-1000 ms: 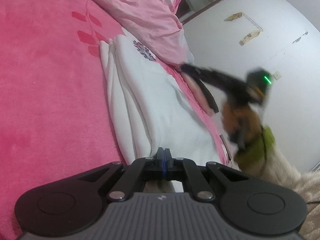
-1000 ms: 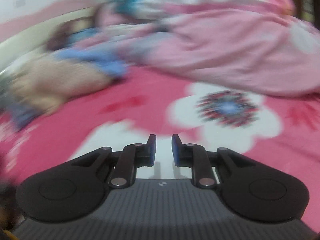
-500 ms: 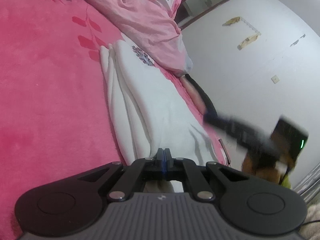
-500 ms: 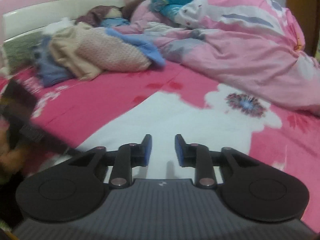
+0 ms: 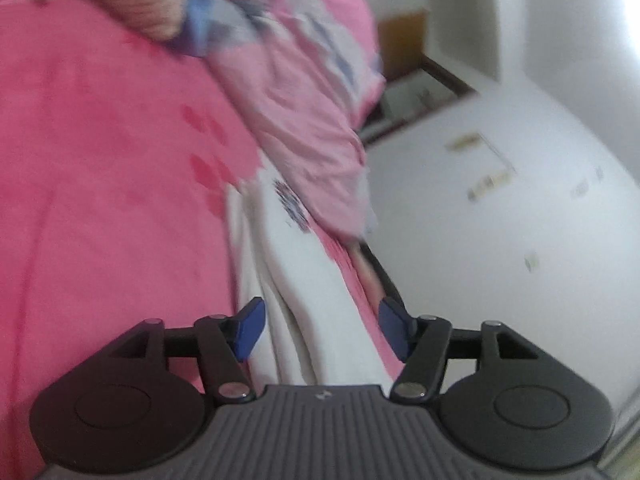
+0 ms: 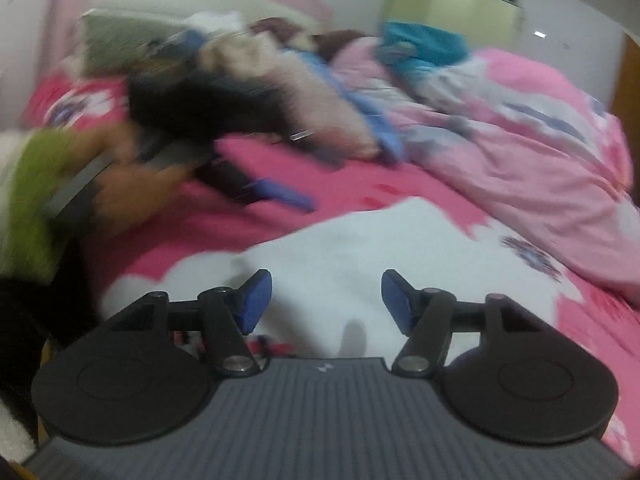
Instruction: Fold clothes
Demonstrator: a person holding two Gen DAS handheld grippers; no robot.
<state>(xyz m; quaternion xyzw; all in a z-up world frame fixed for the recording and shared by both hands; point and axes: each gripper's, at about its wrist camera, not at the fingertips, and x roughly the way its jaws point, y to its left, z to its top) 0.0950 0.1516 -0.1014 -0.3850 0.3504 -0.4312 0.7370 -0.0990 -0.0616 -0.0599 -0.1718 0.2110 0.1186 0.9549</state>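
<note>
Left gripper (image 5: pixel 320 330) with jaws just spread wide, straddling the folded white garment (image 5: pixel 304 300) without pressing it. Right gripper (image 6: pixel 326 300) likewise just opened (nothing clasped) over the same cloth on the pink bedspread (image 6: pixel 360 184). Only from the right wrist: blurred hand (image 6: pixel 124 184) in green sleeve (image 6: pixel 36 196); only from the left: white wall (image 5: pixel 500 220)

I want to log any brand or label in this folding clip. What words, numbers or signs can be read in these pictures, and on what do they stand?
No readable words or numbers.
Left gripper body: a small pale emblem, no letters.
Right gripper body: the same kind of emblem, no letters.
White garment: a dark printed motif, too blurred to tell if it holds text.
Wall: small stuck-on scraps, blurred, nothing legible.
</note>
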